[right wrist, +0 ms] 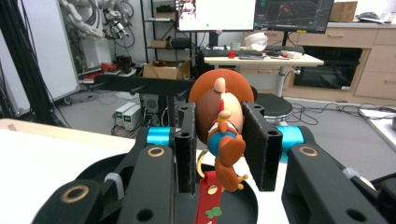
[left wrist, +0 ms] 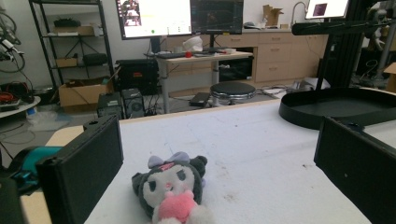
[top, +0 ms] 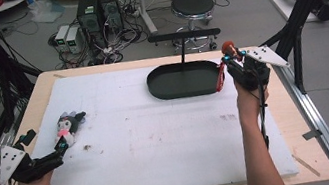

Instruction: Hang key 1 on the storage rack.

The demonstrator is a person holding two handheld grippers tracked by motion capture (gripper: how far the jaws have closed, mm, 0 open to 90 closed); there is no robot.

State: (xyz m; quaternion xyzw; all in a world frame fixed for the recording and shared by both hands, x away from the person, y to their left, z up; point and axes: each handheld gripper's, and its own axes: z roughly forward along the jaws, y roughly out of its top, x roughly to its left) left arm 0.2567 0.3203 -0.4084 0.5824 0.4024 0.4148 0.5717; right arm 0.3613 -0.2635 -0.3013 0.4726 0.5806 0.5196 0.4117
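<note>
Right hand-held gripper (right wrist: 218, 149) is clamped on a small figure keychain (right wrist: 219, 116), its two black pads pressed against either side of the toy. That figure has a rounded brown head with a tan face, a blue middle and an orange limb hanging forward, and a red strap (right wrist: 208, 200) with a metal eyelet and a green clover mark dangles below it. In the high view this hand-held gripper (top: 228, 56) is held up over the right end of the black oval tray (top: 162, 90), with the red strap hanging beside the tray's rim. Left hand-held gripper (top: 60, 148) sits low at the left side of the white mat (top: 160, 139) that covers the desk (top: 40, 88), its jaws spread wide and holding nothing. Just ahead of those open jaws lies a plush toy (left wrist: 173, 189), dark grey with a white face, a lilac bow on its head and a pink heart at its front; it rests on the mat between the two jaws as seen from the left gripper view, touching neither. The tray stands well apart from the plush, toward the far right of the desk.
</note>
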